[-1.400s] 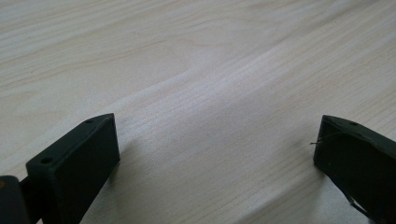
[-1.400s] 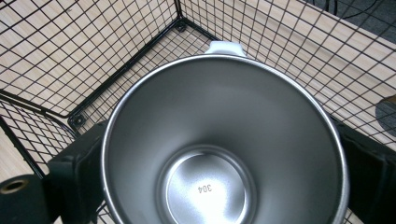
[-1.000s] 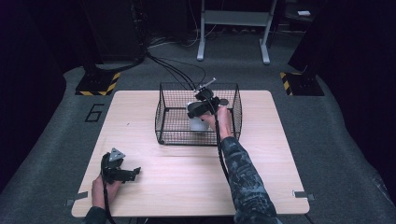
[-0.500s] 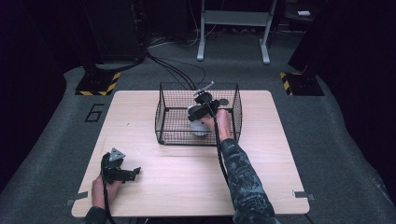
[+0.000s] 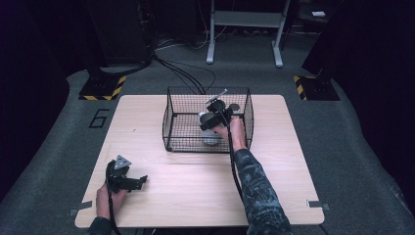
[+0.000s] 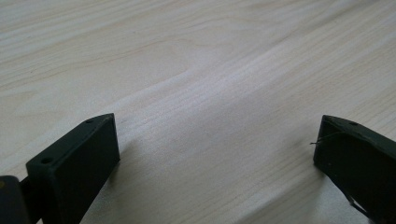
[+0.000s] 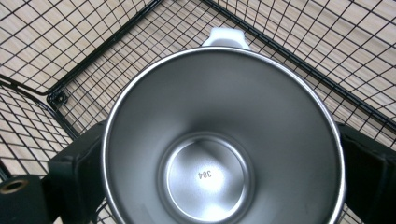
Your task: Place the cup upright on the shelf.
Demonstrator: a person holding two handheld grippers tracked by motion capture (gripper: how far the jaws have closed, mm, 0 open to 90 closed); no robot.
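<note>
A stainless steel cup [image 7: 205,172] with a white handle [image 7: 226,35] stands upright inside the black wire basket [image 5: 171,117], near its front right part. My right gripper [image 5: 211,132] reaches down into the basket from above. Its jaws hug the cup's two sides, so it is shut on the cup [image 5: 211,139]. In the right gripper view the cup's mouth faces the camera, with the basket's mesh floor [image 7: 116,32] beneath it. My left gripper [image 5: 140,180] lies on the table's front left, open, with bare wood between its jaws [image 6: 215,135].
The light wooden table [image 5: 293,161] has bare wood on all sides of the basket. Cables [image 5: 186,76] run from the basket's far side across the grey floor. A white stand [image 5: 244,19] and dark equipment sit beyond the table.
My right gripper has sunk slightly deeper into the basket with the cup. The left gripper has stayed still.
</note>
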